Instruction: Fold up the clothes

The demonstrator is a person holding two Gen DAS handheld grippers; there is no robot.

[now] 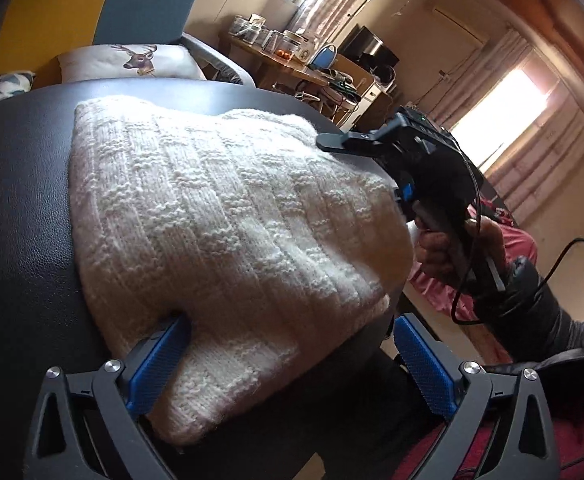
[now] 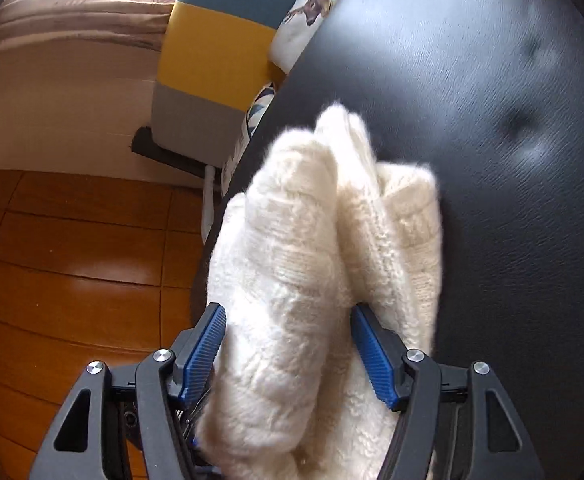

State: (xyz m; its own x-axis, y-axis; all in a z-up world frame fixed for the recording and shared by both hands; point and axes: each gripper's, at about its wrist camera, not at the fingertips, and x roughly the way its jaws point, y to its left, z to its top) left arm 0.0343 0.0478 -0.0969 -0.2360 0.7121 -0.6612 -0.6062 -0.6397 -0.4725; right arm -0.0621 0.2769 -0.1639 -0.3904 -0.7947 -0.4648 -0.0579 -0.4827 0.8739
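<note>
A white knit sweater [image 1: 220,216] lies folded on the black leather table [image 1: 24,220]. Its near corner reaches between the jaws of my left gripper [image 1: 292,360], which stands wide open. The left blue pad [image 1: 160,364] touches the cloth and the right pad is clear of it. At the sweater's far right edge a hand holds my right gripper [image 1: 361,166]. In the right wrist view a thick bunched fold of the sweater [image 2: 292,280] fills the gap of the right gripper [image 2: 288,344]. Both blue pads press on it there, at the table's [image 2: 511,240] left edge.
A deer-print pillow [image 1: 136,60] and a sofa stand behind the table. A cluttered wooden desk [image 1: 292,60] is at the back, with curtained windows to the right. Pink cloth [image 1: 511,248] and a black cable [image 1: 571,248] lie right of the table. Wooden floor [image 2: 72,260] is left of the table's edge.
</note>
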